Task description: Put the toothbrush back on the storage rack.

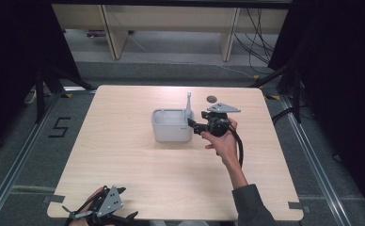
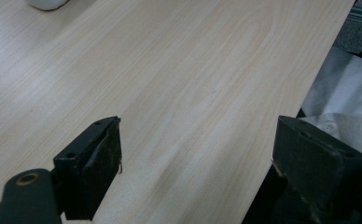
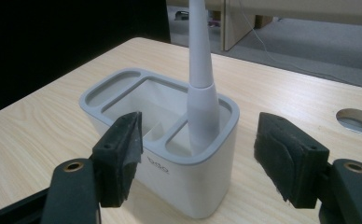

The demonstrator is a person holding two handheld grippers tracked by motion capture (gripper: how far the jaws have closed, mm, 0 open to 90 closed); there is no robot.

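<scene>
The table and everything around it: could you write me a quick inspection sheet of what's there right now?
Surface: pale wooden table with a round hole near its far edge.
Job's things: white holder with compartments; a white stick-like tool stands in its end compartment.
Clutter: nothing seen.
Grippers: right gripper just short of the holder, jaws open, nothing gripped. Left gripper at the near table edge, jaws open over bare wood.
Cables: a black cable trails from the right gripper; more cables on the floor beyond.
Surroundings: grey floor, pale furniture legs, black drapes either side.
</scene>
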